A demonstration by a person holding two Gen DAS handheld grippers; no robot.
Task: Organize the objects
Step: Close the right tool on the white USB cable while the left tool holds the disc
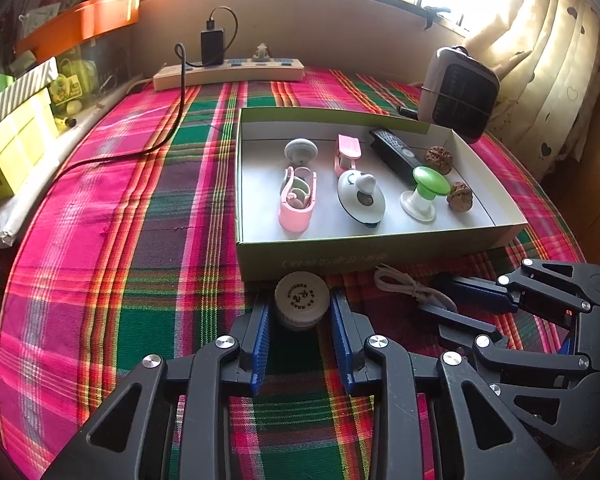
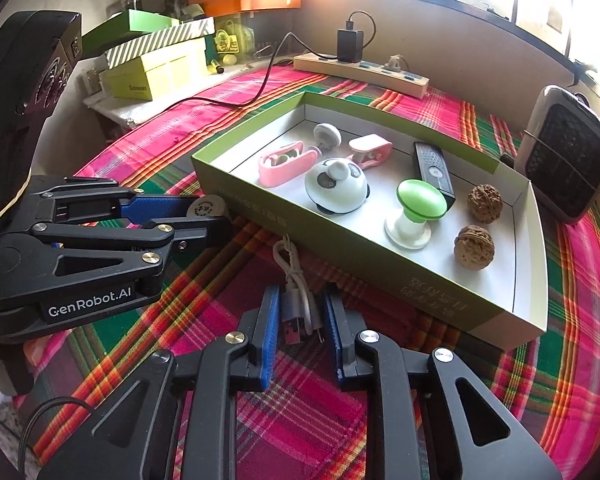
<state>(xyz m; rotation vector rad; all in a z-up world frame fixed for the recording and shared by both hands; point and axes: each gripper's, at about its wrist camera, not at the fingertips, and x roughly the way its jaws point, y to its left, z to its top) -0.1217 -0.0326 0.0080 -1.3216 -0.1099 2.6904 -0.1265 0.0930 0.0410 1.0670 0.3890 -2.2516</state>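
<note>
Both grippers sit low on the cloth, just before the box's near wall. Left gripper pinches the round cap. Right gripper is pressed onto the coiled white cable, plugs toward the camera, long axis running away toward the box. Box lies straight ahead of both; lift over the wall.
</note>
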